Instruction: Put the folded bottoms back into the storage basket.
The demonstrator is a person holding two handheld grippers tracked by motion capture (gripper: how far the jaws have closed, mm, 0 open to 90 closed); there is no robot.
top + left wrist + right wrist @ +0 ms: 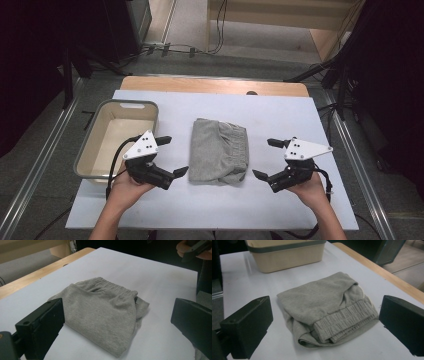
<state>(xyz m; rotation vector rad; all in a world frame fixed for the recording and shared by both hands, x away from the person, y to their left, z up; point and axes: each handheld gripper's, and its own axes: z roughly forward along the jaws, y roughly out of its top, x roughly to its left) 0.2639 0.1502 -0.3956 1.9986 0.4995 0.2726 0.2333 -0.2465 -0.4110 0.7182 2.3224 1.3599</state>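
Right now the folded grey shorts (218, 151) lie in the middle of the desk (280, 107), between your left gripper (172, 156) and right gripper (265, 159), both with jaws spread wide and holding nothing. To lift them cleanly toward the beige bin (116, 107) at the left, I would judge it best to bring each gripper in low from its side, pinch through all the folded layers at the left and right edges, and raise both together so the fold does not fall open.
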